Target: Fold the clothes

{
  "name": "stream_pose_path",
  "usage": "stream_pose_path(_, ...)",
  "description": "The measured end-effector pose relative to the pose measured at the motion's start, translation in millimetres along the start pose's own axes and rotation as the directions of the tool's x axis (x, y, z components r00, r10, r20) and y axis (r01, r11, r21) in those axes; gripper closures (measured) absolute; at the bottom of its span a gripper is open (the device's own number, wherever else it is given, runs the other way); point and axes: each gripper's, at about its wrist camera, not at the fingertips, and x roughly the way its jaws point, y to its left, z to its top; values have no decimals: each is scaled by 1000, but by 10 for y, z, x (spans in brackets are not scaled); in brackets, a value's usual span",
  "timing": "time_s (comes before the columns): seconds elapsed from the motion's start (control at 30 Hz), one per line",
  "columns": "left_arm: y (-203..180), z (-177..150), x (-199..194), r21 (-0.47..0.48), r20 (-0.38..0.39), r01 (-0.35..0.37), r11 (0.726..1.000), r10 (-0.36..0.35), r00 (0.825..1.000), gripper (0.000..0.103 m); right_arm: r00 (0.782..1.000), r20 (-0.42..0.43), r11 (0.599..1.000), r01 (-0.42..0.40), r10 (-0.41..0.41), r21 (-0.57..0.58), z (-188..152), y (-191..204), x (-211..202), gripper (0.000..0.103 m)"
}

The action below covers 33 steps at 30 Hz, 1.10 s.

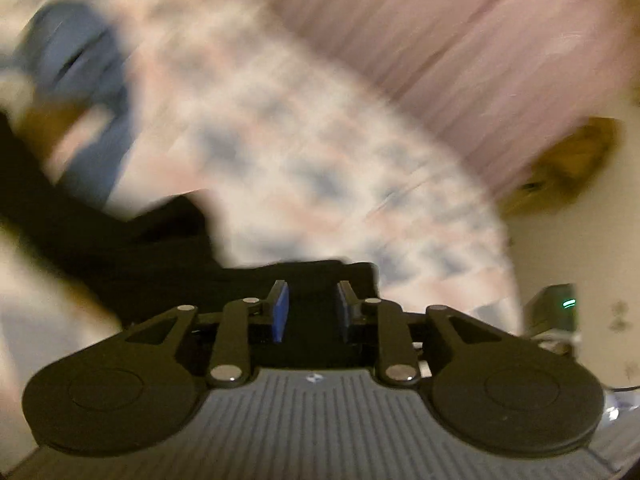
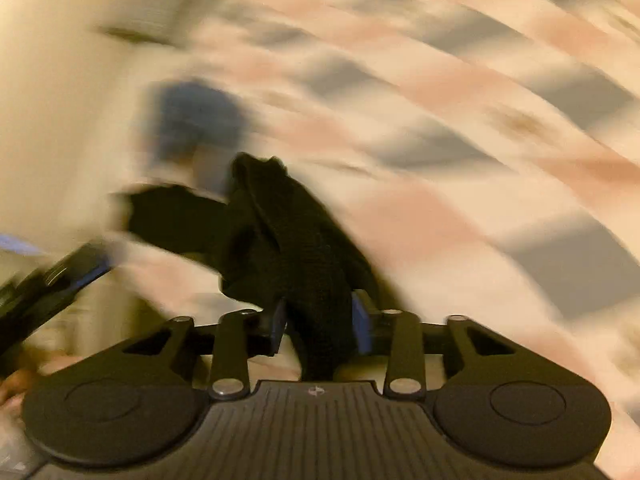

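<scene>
Right wrist view is showing me the black garment (image 2: pixel 280 236) bunched into a thick rope that is running down between the fingers of my right gripper (image 2: pixel 320 320). The two blue pads are pressing against it from either side, so I am reading that gripper as clamped on the cloth, with the rest of the fabric trailing up and off to the left over the checked bedspread (image 2: pixel 460 128).

In the left wrist view the same dark cloth (image 1: pixel 168 248) is lying just ahead of and between the fingers of my left gripper (image 1: pixel 312 308). The pads are standing slightly apart with black filling the gap, and I cannot tell whether they are actually pinching it.

Everything is smearing with motion, so I am judging this as a lift or shake-out to open the garment. To do it well, I am thinking both grips should sit on matching corners, the fabric should be pulled taut between them, and the swing should slow before laying it flat on the bedspread. A blue garment (image 1: pixel 84 80) is lying farther off.
</scene>
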Motion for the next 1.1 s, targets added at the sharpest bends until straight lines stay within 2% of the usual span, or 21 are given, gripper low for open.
stream_pose_path(0.07, 268, -278, 105, -74, -81, -113, 991, 107, 991, 82, 998, -34, 998, 57, -58, -9, -38, -199, 50, 63)
stream_pose_path(0.13, 511, -524, 176, -116, -155, -223, 968, 204, 966, 82, 996, -44, 997, 71, -72, -28, -46, -251, 81, 60)
stream_pose_path(0.2, 643, -737, 234, -144, -205, -256, 956, 224, 953, 80, 997, -42, 996, 60, -63, -73, 20, -209, 140, 56)
stream_pose_path(0.27, 737, -858, 434, -195, -241, -229, 954, 180, 954, 66, 998, -34, 992, 51, -56, -119, 76, -100, 226, 53)
stream_pose_path(0.4, 800, -1188, 770, -295, -295, -166, 941, 76, 953, 61, 999, -19, 988, 43, -46, -149, 322, 4, 474, 37)
stream_pose_path(0.43, 802, -1293, 815, -321, -304, -150, 935, 48, 952, 57, 999, -12, 988, 40, -43, -150, 385, -9, 546, 30)
stream_pose_path(0.53, 917, -1591, 861, -420, -317, -120, 900, -21, 948, 55, 999, -6, 987, 38, -39, -154, 567, -24, 803, 19)
stream_pose_path(0.63, 1062, -1805, 845, -513, -293, -116, 850, -47, 955, 55, 999, -32, 991, 4, -9, -137, 709, -20, 1069, 17)
stream_pose_path(0.7, 1141, -1914, 840, -576, -261, -106, 811, -60, 963, 49, 999, -47, 991, -13, 7, -134, 759, -10, 1237, 16)
stream_pose_path(0.77, 1169, -2010, 859, -622, -228, -97, 777, -61, 972, 42, 998, -66, 987, 9, -20, -158, 783, 6, 1421, 16)
stream_pose_path(0.87, 1117, -2151, 933, -677, -186, -87, 731, -56, 981, 42, 992, -120, 977, 1, -27, -213, 768, 5, 1655, 22)
stream_pose_path(0.93, 1039, -2230, 1013, -704, -149, -75, 707, -43, 988, 42, 987, -160, 966, -9, -34, -257, 722, -25, 1758, 34)
stream_pose_path(0.97, 997, -2263, 1062, -710, -130, -78, 700, -23, 991, 40, 983, -180, 960, -13, -38, -279, 698, -41, 1808, 37)
stream_pose_path(1.03, 870, -2304, 1184, -723, -88, -79, 686, 22, 996, 38, 979, -198, 947, -24, -42, -321, 631, -124, 1855, 50)
stream_pose_path(1.1, 737, -2335, 1326, -735, -42, -56, 676, 37, 998, 38, 979, -205, 953, -56, -7, -297, 605, -296, 1852, 57)
